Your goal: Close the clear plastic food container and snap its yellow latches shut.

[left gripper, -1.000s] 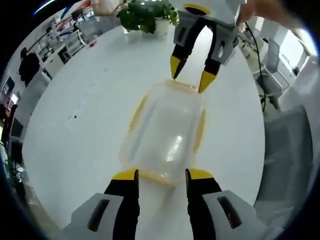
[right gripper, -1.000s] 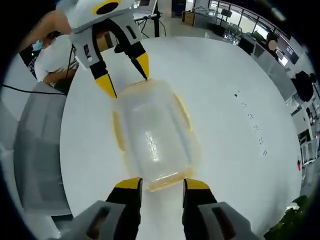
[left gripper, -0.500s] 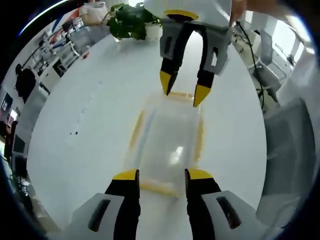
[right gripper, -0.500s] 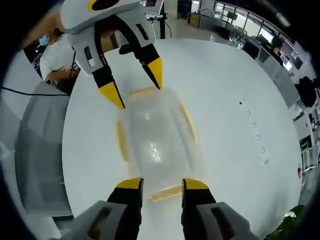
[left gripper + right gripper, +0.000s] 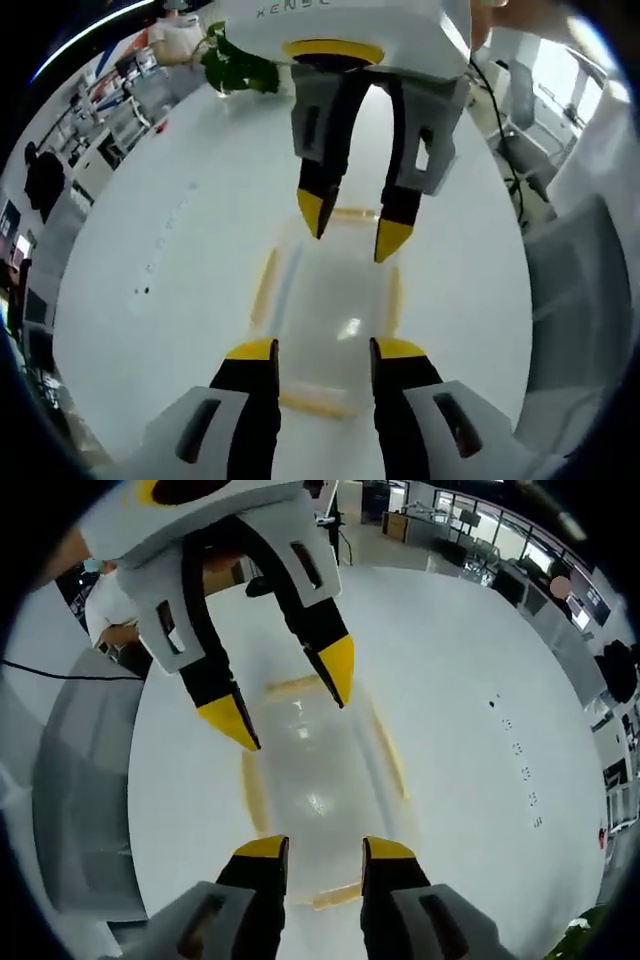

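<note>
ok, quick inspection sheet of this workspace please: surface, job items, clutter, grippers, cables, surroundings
Surface: white round table, bare apart from small dark marks.
Job's things: clear container lies flat with its lid on; yellow latches run along its edges; whether they are snapped cannot be told.
Clutter: potted plant at the table's far edge.
Grippers: left gripper and right gripper are both open, facing each other from opposite short ends of the container, jaws above the lid.
Cables: black cable hangs past the table edge.
Surroundings: grey chair beside the table; office desks and a seated person beyond.
</note>
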The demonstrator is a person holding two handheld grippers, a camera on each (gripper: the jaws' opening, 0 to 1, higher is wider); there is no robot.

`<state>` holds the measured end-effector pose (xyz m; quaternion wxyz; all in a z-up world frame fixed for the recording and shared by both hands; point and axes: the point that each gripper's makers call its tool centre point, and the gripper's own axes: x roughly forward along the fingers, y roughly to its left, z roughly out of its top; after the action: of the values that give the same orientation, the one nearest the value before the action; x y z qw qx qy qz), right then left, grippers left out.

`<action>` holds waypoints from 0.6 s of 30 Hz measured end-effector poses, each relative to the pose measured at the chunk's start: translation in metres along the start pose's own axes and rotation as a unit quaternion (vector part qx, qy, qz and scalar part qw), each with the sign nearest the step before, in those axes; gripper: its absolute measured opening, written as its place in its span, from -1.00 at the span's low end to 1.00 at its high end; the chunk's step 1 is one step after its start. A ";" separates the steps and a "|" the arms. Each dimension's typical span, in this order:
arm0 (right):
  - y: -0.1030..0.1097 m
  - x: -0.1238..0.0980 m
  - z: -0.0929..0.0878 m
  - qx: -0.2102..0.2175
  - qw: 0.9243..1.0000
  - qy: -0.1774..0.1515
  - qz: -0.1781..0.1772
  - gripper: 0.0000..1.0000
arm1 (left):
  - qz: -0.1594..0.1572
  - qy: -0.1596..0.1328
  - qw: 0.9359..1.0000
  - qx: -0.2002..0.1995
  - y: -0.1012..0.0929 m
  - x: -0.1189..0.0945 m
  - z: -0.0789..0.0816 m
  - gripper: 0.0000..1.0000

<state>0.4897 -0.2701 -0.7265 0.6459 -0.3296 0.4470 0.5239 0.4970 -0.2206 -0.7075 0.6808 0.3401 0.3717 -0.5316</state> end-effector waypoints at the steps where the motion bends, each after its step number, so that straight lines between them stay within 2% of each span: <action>1: 0.000 0.000 0.001 -0.001 1.000 -0.001 0.000 -0.49 | 0.002 0.000 1.000 0.006 0.000 0.000 0.001 -0.34; 7: -0.002 0.001 0.009 -0.006 1.000 -0.010 0.001 -0.59 | 0.001 -0.004 1.000 0.016 0.002 0.004 0.005 -0.38; 11: -0.002 0.003 0.019 0.000 0.999 -0.031 0.007 -0.56 | -0.003 -0.017 1.000 0.009 0.002 0.007 0.010 -0.37; 18: -0.005 0.004 0.028 -0.004 0.999 -0.049 0.006 -0.58 | -0.008 -0.021 1.000 0.012 -0.001 0.012 0.013 -0.38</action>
<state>0.5013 -0.2447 -0.7197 0.6625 -0.3033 0.4151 0.5448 0.4996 -0.2379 -0.7117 0.6799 0.3340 0.3533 -0.5490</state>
